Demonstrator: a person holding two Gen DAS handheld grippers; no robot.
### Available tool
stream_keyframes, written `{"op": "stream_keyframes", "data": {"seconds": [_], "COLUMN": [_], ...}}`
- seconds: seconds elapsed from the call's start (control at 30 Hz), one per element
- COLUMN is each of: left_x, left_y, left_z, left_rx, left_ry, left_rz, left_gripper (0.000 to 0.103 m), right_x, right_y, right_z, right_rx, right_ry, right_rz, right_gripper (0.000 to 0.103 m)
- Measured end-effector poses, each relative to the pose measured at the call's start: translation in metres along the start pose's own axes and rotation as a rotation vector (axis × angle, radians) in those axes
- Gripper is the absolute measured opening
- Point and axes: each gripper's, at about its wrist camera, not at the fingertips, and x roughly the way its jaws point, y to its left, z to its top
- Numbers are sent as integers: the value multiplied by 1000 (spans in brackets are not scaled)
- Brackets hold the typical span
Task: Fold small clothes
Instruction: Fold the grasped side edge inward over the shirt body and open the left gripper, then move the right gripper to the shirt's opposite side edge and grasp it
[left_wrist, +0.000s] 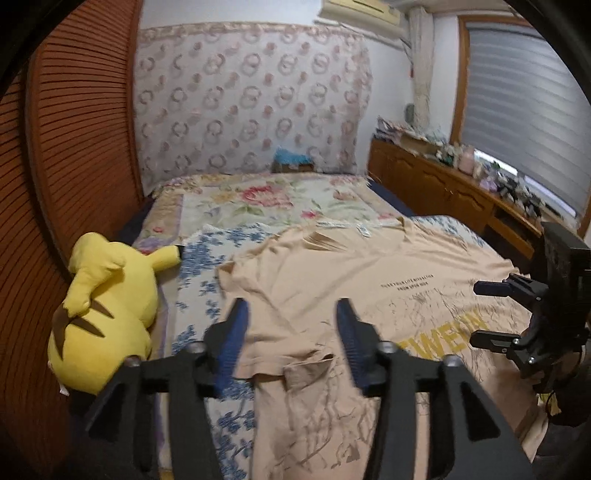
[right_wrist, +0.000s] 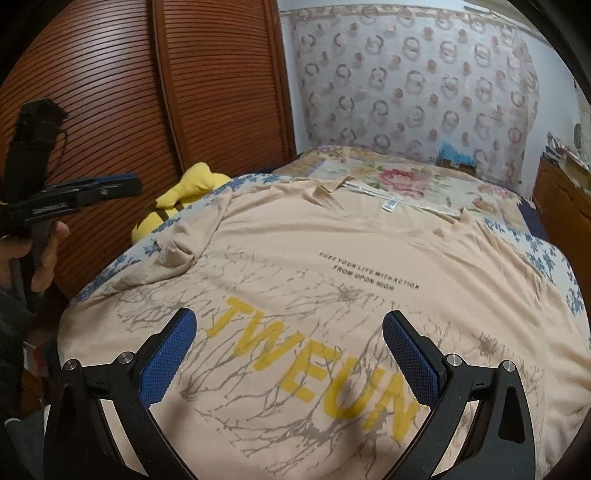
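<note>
Both tongs gape over the beige T-shirt (right_wrist: 332, 258): left gripper (left_wrist: 291, 332), right gripper (right_wrist: 288, 343); only left view shows its windowsill

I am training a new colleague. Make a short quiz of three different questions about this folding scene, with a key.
1. True or false: the left tool is shut on the T-shirt's sleeve.
2. Which toy lies beside the beige T-shirt? A) teddy bear B) yellow Pikachu plush C) doll
3. Fill in: the big yellow letters under the right tool read ____.

Key: 1 false, both tools are open; 2 B; 3 TWEUN.
</note>
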Motion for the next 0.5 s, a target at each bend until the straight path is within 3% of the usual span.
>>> {"op": "stream_keyframes", "data": {"seconds": [0.13, 0.27, 0.3, 0.5], "left_x": [-16, -25, -26, -28], "left_y": [17, 32, 36, 56], "left_z": [-10, -21, -25, -44], "left_rx": [-32, -53, -58, -80], "left_ry": [-34, -53, -53, -46], "left_rz": [49, 88, 92, 118], "left_gripper": [56, 57, 57, 57], "right_x": [11, 29, 36, 81], "right_y": [11, 27, 33, 76], "right_z": [13, 31, 37, 64], "right_rx": [-63, -121, -141, -234], "right_ry": [8, 25, 33, 70], "right_rz": [21, 94, 115, 212], "right_gripper": [96, 65, 61, 55]}}
